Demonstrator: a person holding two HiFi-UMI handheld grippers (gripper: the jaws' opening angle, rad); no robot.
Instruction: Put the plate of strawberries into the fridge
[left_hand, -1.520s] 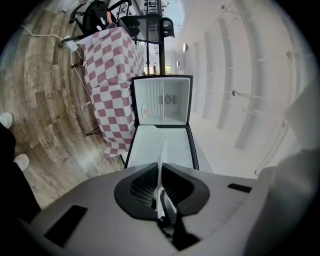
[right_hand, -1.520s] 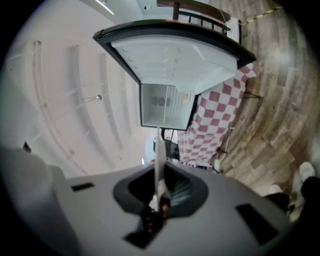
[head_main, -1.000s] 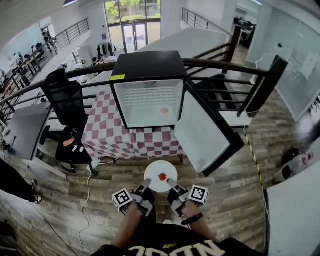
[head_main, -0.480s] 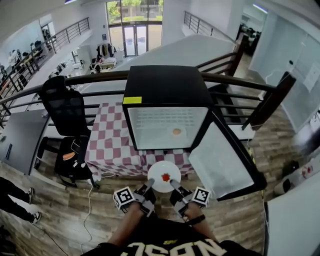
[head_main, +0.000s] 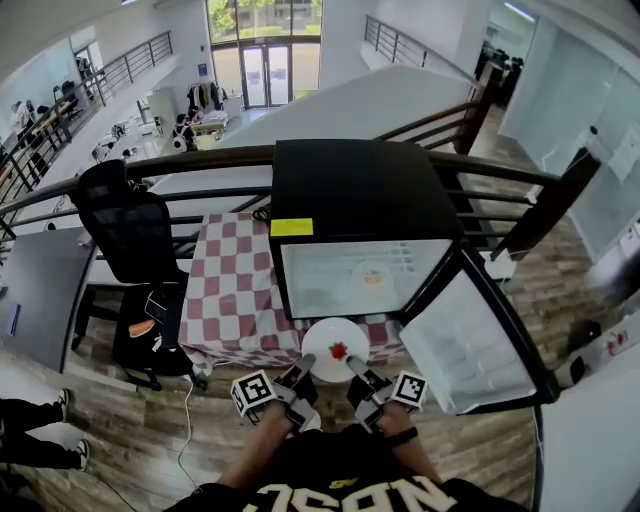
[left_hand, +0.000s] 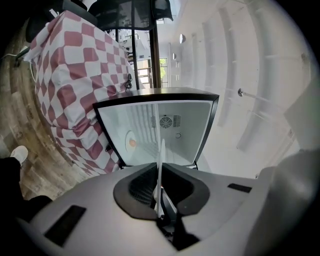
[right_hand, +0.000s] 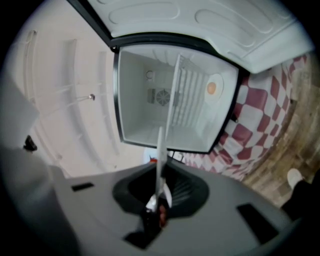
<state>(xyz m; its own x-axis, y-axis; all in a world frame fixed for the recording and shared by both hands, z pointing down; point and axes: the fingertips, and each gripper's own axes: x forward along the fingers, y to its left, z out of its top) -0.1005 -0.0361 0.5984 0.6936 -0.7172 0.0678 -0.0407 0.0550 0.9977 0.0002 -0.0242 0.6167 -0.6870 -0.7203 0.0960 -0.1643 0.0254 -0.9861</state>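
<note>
White and round, the plate (head_main: 320, 342) with one red strawberry (head_main: 338, 351) on it is held level just in front of the person, carried from both sides. The left gripper (head_main: 306, 363) has its fingers narrowed onto the near-left rim, and the right gripper (head_main: 352, 363) pinches the near-right rim. Each gripper view shows the thin plate edge clamped between those fingers. The plate is outside the fridge (head_main: 352, 185), just before its open front and over the near edge of the table (head_main: 235, 290), whose red-and-white checked cloth hangs toward the wooden floor (head_main: 130, 430). The black fridge stands on the right part of that table, its door (head_main: 478, 335) swung wide to the right and clear of the opening. Inside, a wire shelf (right_hand: 189, 95) crosses the white compartment, and a small dish (head_main: 372, 277) with something orange on it lies low in it, straight beyond the carried plate. Left of the table stands a black office chair (head_main: 125, 215). Behind the fridge and table runs a dark railing (head_main: 200, 158).
</note>
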